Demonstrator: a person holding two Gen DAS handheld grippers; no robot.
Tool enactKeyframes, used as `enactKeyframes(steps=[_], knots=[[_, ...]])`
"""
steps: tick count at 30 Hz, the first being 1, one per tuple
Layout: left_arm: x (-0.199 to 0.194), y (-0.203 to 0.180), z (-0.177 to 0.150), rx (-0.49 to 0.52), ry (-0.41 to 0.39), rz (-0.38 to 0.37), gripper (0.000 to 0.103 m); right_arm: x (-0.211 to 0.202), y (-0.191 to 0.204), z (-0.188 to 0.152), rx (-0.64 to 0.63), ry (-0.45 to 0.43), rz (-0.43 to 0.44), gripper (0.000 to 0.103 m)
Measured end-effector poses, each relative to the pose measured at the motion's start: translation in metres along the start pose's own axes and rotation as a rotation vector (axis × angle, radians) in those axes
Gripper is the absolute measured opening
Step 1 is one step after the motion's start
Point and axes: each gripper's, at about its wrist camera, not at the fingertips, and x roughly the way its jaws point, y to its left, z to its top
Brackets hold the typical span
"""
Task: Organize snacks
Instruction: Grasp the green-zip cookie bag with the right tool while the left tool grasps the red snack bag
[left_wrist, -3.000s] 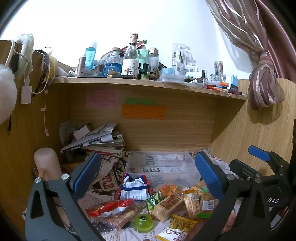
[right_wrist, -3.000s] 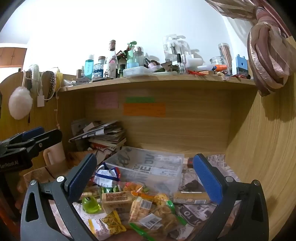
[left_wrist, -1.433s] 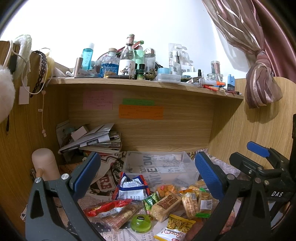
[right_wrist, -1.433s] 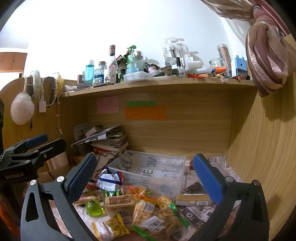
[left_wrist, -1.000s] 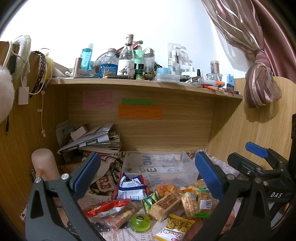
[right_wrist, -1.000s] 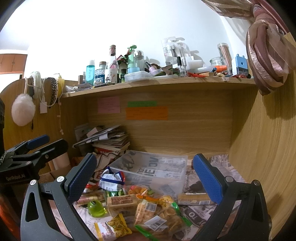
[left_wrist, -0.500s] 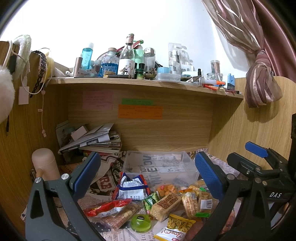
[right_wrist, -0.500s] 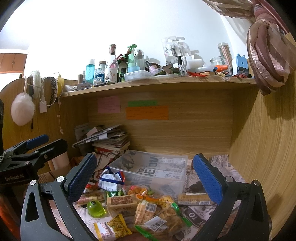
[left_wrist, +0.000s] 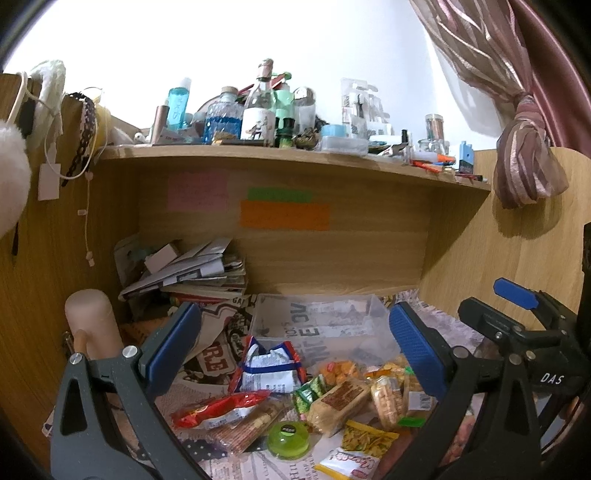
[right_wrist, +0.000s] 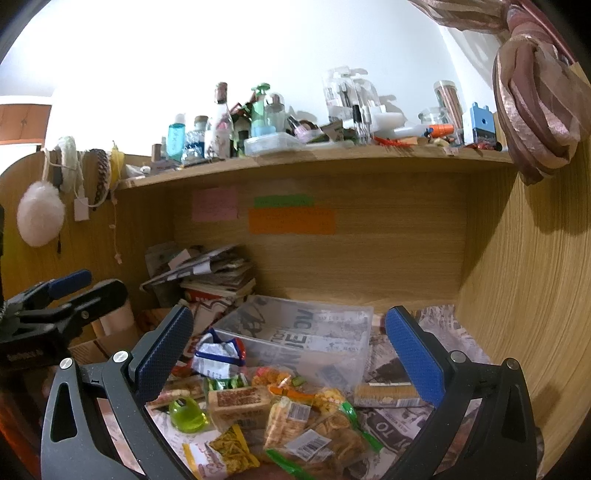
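Observation:
A heap of snack packets lies on newspaper: a blue-white bag (left_wrist: 267, 371), a red packet (left_wrist: 218, 406), a brown bar (left_wrist: 340, 400), a green round tub (left_wrist: 288, 439). Behind them stands an empty clear plastic bin (left_wrist: 321, 317). My left gripper (left_wrist: 295, 347) hovers open above the heap, holding nothing. The right wrist view shows the same bin (right_wrist: 306, 332), brown bar (right_wrist: 240, 400), green tub (right_wrist: 186, 410) and a wafer pack (right_wrist: 386, 393). My right gripper (right_wrist: 288, 347) is open and empty above them. Each gripper appears at the edge of the other's view.
A stack of papers and books (left_wrist: 192, 273) sits at the back left, beside a beige cylinder (left_wrist: 92, 321). Bottles and clutter fill the shelf (left_wrist: 280, 151) overhead. A wooden side wall (right_wrist: 528, 314) closes the right; a curtain (left_wrist: 524, 162) hangs there.
Both grippers have stayed open and almost still; the views shifted only slightly. No snack has moved.

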Motion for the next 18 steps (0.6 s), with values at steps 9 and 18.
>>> enactKeyframes(steps=[9,18], knots=[[0.015,0.034,-0.029,-0.003,0.105,0.035,0.103,0.026,-0.018,-0.031,0.004,0.148,-0.05,0.103],[0.044,0.071,-0.076,-0.071,0.288,0.092,0.103,0.045,-0.035,-0.07,0.066,0.315,-0.043,0.103]])
